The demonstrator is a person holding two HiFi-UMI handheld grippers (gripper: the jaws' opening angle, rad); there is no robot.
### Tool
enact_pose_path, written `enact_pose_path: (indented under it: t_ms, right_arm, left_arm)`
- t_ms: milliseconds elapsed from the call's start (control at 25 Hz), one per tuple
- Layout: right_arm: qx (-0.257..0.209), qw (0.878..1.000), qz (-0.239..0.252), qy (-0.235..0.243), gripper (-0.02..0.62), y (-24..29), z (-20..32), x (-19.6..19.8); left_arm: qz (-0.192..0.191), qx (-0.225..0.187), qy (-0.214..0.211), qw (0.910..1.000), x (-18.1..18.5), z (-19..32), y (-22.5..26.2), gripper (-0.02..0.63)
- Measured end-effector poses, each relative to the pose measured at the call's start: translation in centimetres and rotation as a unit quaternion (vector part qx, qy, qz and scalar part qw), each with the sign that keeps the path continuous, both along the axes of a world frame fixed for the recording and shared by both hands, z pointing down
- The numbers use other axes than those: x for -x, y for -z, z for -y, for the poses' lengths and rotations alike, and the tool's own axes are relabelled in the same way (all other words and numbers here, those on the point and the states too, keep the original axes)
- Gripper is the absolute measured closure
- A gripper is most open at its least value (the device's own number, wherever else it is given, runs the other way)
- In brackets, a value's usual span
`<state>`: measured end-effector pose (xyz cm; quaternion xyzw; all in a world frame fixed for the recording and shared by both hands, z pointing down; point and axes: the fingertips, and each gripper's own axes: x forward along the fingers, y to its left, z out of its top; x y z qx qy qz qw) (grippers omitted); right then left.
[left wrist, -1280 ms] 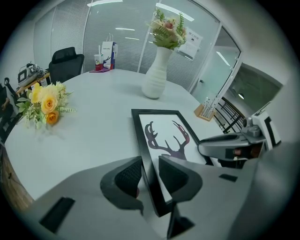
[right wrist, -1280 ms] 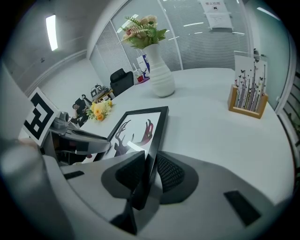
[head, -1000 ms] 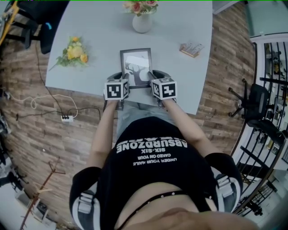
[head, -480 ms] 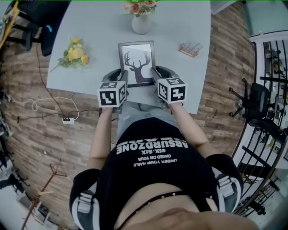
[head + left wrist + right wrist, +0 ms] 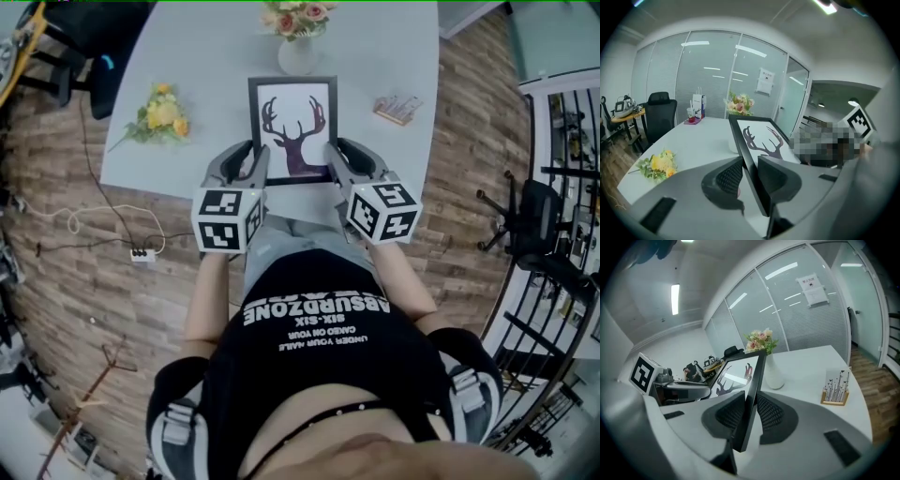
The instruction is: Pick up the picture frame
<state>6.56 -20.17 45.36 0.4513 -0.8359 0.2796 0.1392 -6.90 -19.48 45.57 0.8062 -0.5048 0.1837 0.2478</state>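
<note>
The black picture frame (image 5: 292, 127) with a deer-antler print hangs above the pale table (image 5: 375, 47), tilted face-up toward me. My left gripper (image 5: 259, 167) is shut on the frame's left edge, and in the left gripper view the frame's edge (image 5: 752, 168) runs between the left gripper (image 5: 749, 174) jaws. My right gripper (image 5: 334, 165) is shut on the frame's right edge. In the right gripper view the right gripper (image 5: 748, 409) clamps the frame's rim (image 5: 751, 399) between ribbed pads.
A white vase of pink flowers (image 5: 297, 49) stands just beyond the frame. A yellow flower bunch (image 5: 155, 114) lies at the table's left and a small wooden card holder (image 5: 396, 106) at its right. Office chairs (image 5: 89, 42) stand at the far left.
Both grippers have risen with the frame, lifting it off the table. The frame now shows larger and its face has tipped more toward me.
</note>
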Motion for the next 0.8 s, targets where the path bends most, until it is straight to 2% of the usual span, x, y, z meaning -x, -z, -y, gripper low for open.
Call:
enact_pose_path:
  t_ms: [280, 800]
  right_arm:
    - [-0.050, 0.998, 0.026, 0.001, 0.503, 4.1, -0.3, 0.1]
    - [-0.056, 0.998, 0.020, -0.005, 0.506, 5.0, -0.7, -0.2]
  left_arm:
    - [-0.006, -0.057, 0.004, 0.9984, 0.3, -0.4, 4.5, 0.494]
    - [-0.007, -0.064, -0.003, 0.9979, 0.0, -1.1, 5.4, 0.495]
